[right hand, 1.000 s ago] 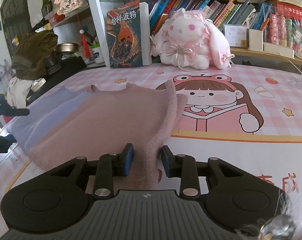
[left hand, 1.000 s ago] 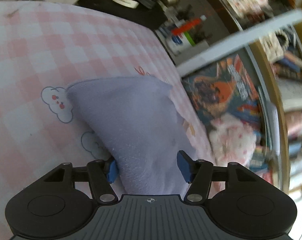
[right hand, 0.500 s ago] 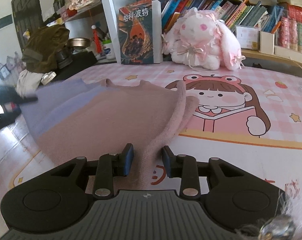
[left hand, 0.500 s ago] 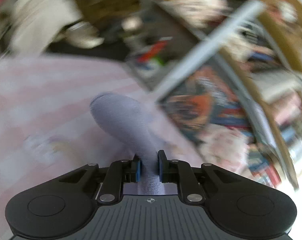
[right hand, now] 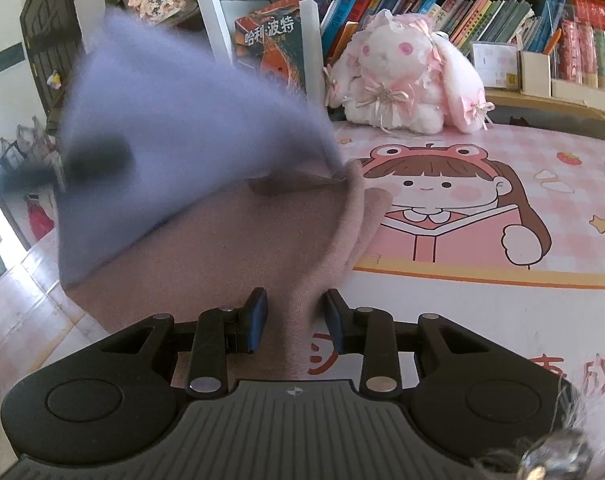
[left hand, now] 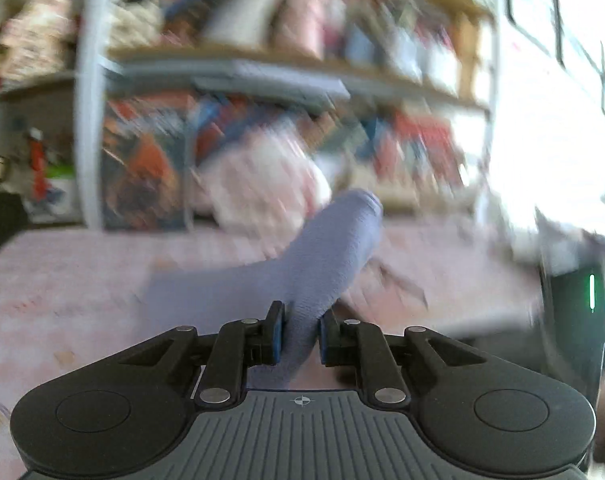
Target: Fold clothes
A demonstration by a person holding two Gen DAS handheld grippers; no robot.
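A soft garment, lavender on one part [right hand: 170, 136] and dusty pink on the other [right hand: 238, 248], lies on the pink printed table cover [right hand: 482, 304]. My left gripper [left hand: 298, 336] is shut on the lavender end [left hand: 326, 264] and holds it lifted; that view is motion-blurred. In the right wrist view the lifted lavender flap hangs over the pink part, with the dark left gripper [right hand: 94, 160] blurred behind it. My right gripper [right hand: 295, 320] has pink cloth bunched between its jaws, which stand a little apart around it.
A white and pink plush rabbit [right hand: 406, 76] sits at the back of the table by an upright book [right hand: 274, 48]. Shelves of books [right hand: 542, 32] run behind. The table's left edge drops to the floor [right hand: 6, 256].
My left gripper closed on the lavender end, then swung it up and over toward the right, across the pink part. The right gripper stayed in place holding the pink cloth.
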